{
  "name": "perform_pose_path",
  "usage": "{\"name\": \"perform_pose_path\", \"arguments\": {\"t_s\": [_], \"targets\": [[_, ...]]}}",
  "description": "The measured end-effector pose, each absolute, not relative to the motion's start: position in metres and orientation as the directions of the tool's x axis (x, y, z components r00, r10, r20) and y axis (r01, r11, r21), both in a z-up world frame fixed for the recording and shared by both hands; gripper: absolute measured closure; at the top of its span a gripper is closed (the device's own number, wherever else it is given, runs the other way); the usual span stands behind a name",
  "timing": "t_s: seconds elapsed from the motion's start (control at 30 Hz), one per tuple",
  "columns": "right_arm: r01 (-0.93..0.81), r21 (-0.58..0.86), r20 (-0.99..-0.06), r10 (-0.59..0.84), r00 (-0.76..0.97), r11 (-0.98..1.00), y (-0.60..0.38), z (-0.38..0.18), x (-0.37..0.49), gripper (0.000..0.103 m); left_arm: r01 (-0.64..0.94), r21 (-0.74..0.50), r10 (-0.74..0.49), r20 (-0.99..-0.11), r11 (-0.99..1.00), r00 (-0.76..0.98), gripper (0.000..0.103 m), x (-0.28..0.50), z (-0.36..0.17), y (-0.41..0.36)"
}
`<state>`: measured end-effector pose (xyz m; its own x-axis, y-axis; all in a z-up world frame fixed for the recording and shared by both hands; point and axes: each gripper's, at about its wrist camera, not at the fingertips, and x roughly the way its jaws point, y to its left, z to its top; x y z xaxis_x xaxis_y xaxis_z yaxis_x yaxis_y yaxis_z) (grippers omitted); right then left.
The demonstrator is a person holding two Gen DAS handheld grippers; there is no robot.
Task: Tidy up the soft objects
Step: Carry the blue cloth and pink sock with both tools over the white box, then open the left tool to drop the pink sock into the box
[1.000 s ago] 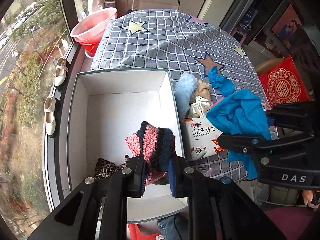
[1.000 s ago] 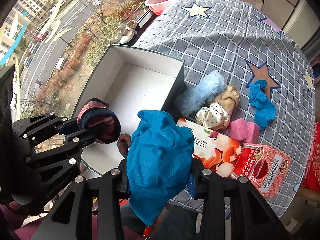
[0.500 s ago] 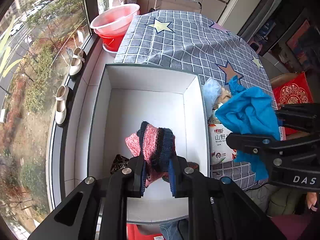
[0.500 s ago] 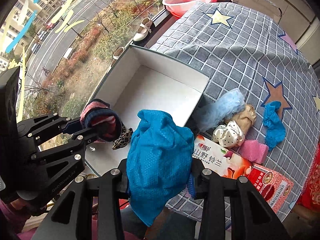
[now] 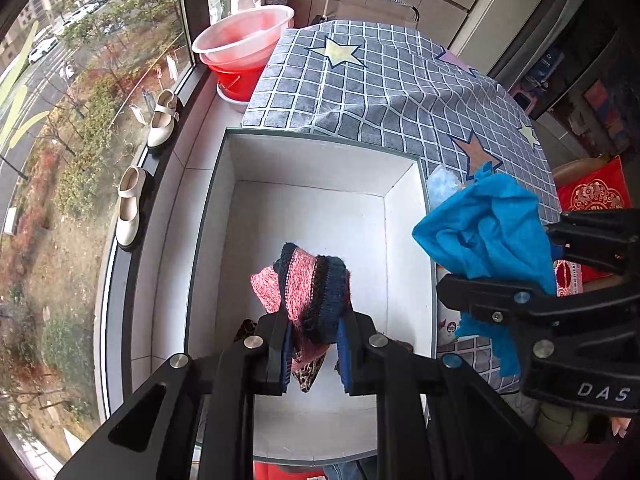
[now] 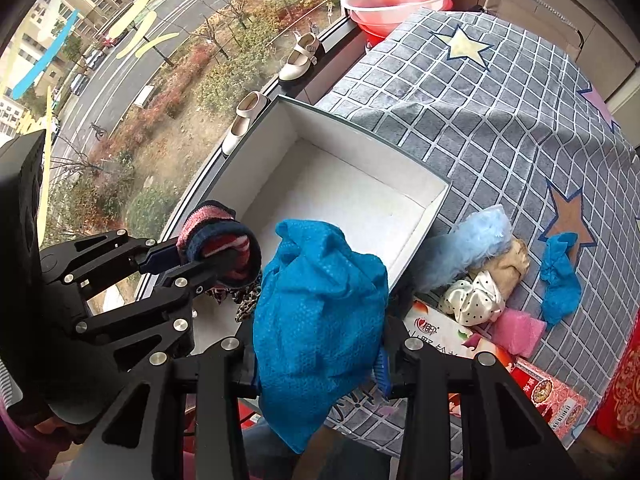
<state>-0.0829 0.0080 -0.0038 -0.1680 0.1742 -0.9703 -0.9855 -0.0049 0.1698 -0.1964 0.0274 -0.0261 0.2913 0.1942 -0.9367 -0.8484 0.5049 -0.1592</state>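
My left gripper (image 5: 314,354) is shut on a pink and navy knit sock (image 5: 308,284) and holds it above the near part of the open white box (image 5: 308,220). The sock also shows in the right wrist view (image 6: 218,242). My right gripper (image 6: 318,364) is shut on a bright blue cloth (image 6: 320,312), held over the box's near right corner (image 6: 438,200). The blue cloth appears at the right of the left wrist view (image 5: 492,236). A leopard-print piece (image 5: 306,374) lies on the box floor under the sock.
On the grey checked tablecloth (image 6: 500,100) beside the box lie a light blue fluffy item (image 6: 468,244), a beige piece (image 6: 508,264), a white dotted scrunchie (image 6: 474,298), a pink piece (image 6: 518,330), another blue cloth (image 6: 560,276) and printed cartons (image 6: 536,384). Basins (image 5: 244,46) and shoes (image 5: 130,208) line the windowsill.
Both grippers have moved left with their loads, over the box. The box now fills the middle of the left wrist view, and the leopard-print piece shows under the sock.
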Motion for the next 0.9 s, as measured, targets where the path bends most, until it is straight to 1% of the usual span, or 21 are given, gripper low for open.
{"name": "perform_pose_path", "arguments": {"t_s": [0.57, 0.9], "targets": [[-0.985, 0.170, -0.972, 0.162, -0.168, 0.001, 0.014, -0.008, -0.081, 0.062, -0.852, -0.158, 0.185, -0.941, 0.500, 0.283, 0.083, -0.195, -0.032, 0.029], [-0.985, 0.171, -0.973, 0.158, -0.165, 0.022, 0.026, -0.015, -0.075, 0.062, -0.855, -0.155, 0.162, -0.950, 0.495, 0.266, 0.083, -0.194, -0.048, 0.037]]}}
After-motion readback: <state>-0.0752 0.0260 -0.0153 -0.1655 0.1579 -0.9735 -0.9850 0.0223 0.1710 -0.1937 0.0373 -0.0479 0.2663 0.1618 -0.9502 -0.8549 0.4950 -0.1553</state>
